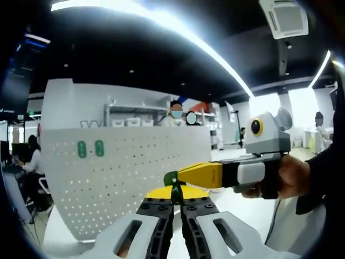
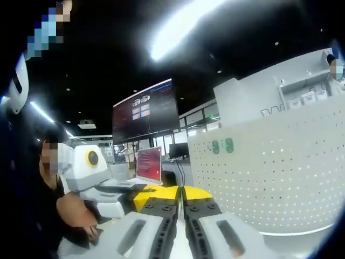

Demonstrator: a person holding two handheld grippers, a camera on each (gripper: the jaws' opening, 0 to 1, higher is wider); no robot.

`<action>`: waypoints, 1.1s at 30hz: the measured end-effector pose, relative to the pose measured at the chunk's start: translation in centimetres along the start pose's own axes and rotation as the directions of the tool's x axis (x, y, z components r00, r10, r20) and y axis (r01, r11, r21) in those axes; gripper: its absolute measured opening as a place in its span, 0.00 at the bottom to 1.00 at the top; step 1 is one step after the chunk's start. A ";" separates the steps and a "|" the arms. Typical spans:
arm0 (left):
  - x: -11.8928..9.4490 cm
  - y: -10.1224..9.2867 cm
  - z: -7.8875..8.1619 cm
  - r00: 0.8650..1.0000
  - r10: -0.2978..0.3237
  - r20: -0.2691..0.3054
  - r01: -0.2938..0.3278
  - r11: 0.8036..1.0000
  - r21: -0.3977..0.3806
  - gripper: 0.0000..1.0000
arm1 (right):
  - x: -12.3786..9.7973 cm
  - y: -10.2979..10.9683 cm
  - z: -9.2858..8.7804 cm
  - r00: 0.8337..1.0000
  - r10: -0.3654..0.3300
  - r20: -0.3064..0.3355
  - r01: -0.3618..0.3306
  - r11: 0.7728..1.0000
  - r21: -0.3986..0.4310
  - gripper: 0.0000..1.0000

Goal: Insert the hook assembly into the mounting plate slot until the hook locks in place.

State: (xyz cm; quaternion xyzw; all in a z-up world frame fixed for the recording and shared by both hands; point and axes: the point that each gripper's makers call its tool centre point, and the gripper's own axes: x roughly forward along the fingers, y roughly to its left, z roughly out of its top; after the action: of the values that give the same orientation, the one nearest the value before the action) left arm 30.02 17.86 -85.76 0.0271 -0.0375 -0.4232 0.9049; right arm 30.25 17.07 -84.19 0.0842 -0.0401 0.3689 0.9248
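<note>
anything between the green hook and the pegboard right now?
Nothing visible. In the left gripper view the green hook sits pinched where the left gripper and right gripper tips meet, with open space between it and the white pegboard. Two green hooks already on the board sit upper left, off the path.

Take the big dark wall screen (image 2: 145,110) as your landmark: just below it sits a small monitor showing red (image 2: 149,164). Left of the screen, a ceiling vent (image 2: 86,124) hangs. Elsewhere, you have shelving with white bins (image 1: 132,120) and a long ceiling light strip (image 1: 178,32).
</note>
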 end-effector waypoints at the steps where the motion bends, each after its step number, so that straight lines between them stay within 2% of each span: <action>1: 0.1 -0.1 -0.1 1.000 -0.002 -0.003 0.002 1.000 0.007 0.03 | 0.0 -0.1 0.0 1.000 -0.003 -0.001 0.003 1.000 -0.002 0.01; 10: 0.5 -0.3 -0.6 1.000 -0.016 -0.015 0.016 1.000 -0.003 0.03 | -0.2 -0.5 -0.3 1.000 -0.009 -0.018 0.008 0.999 -0.037 0.00; 21: 0.0 0.4 -1.3 0.999 0.022 -0.036 -0.023 1.000 -0.017 0.03 | 0.5 -0.2 -1.1 0.999 0.028 -0.042 -0.029 0.999 -0.033 0.01; 25: -0.1 0.9 -1.3 0.998 0.041 -0.039 -0.041 0.999 -0.016 0.03 | 0.5 -0.7 -0.8 0.999 0.024 -0.027 -0.024 0.999 -0.022 0.05; 33: -0.4 2.4 -1.3 0.995 0.087 -0.046 -0.088 0.996 -0.017 0.03 | -0.9 -2.9 -0.9 0.998 -0.055 -0.015 0.055 0.998 -0.028 0.11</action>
State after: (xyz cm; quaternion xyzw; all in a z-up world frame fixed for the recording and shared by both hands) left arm 31.68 19.70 -86.90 0.0262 -0.0141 -0.3828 0.9234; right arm 31.64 14.57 -85.52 0.0697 -0.0355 0.3434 0.9359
